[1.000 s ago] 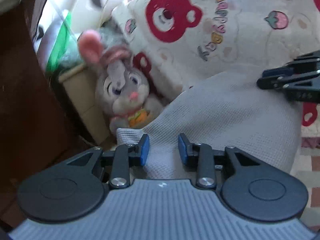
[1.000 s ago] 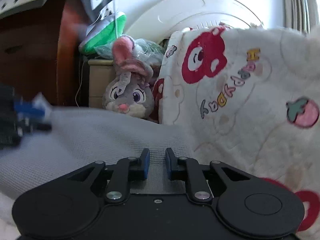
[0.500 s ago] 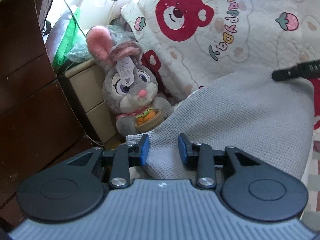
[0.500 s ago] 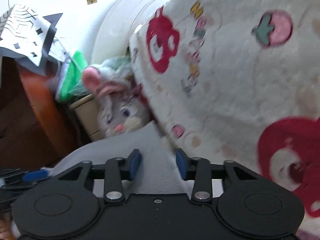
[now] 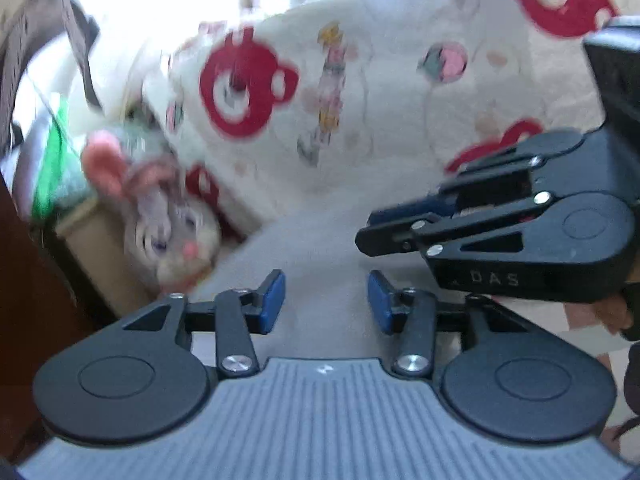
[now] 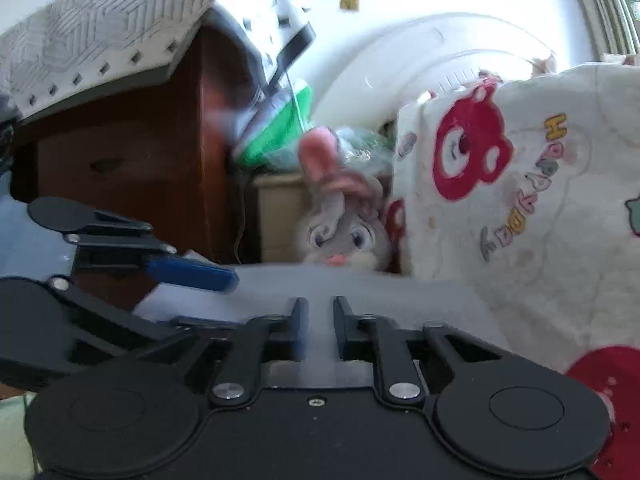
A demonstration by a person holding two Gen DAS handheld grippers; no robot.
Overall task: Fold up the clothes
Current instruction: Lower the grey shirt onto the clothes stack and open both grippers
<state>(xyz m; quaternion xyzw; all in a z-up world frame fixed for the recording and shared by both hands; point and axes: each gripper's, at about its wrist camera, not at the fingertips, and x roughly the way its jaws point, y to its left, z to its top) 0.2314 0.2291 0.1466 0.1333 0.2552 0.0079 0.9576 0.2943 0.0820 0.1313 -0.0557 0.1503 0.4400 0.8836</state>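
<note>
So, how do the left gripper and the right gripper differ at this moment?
The left gripper has its fingers well apart, having just opened; the right gripper has its fingers closer, having just closed. The grey cloth lies between the left fingers without the pads pressing it; whether the right fingers pinch it, I cannot tell. The left body is grey and ribbed, the right is black. Both are over the same cloth.

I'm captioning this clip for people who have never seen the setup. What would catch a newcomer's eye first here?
Probably the cream quilt printed with big red bears, heaped across the right and background. Next, the grey plush rabbit with pink ears, sitting beside a dark wooden cabinet. In front, a grey waffle-knit garment lies under both grippers, the right gripper reaching in sideways just ahead of the left gripper.
</note>
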